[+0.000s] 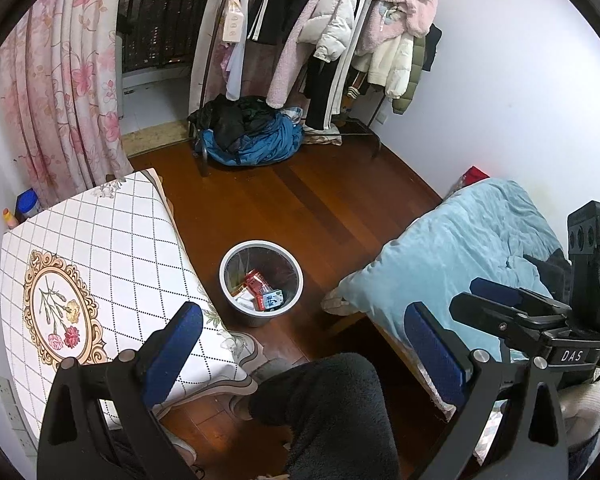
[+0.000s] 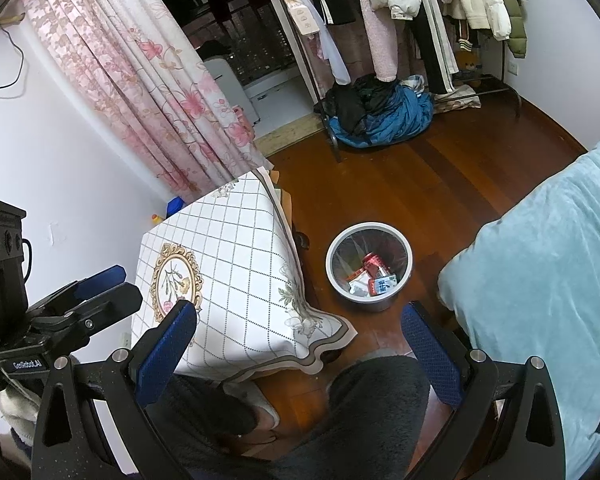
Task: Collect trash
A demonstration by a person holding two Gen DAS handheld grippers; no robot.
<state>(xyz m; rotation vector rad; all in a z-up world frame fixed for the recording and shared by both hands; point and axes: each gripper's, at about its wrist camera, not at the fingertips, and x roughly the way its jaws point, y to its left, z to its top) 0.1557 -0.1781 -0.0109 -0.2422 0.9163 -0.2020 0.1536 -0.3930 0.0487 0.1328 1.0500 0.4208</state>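
1. Left hand-held gripper (image 1: 300, 344) is hovering released, jaws spread, gripping nothing.
2. Right hand-held gripper (image 2: 298, 344) is likewise gaping empty.
3. Trash (image 1: 260, 290) is sitting inside the bin (image 1: 228, 258), floor-standing between table (image 1: 112, 240) and bed (image 1: 452, 248).

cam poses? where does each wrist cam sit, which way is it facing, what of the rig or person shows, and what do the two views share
Left wrist: sits behind the open left gripper, held high, looking down across the floor at the trash bin; the right gripper's body shows at its right edge, a dark-trousered knee below.
Right wrist: sits behind the open right gripper, same downward tilt; the left gripper's body shows at its left edge, knees below.
Shared: bin, checked tablecloth, blue bedding, clothes rack, pink curtain.
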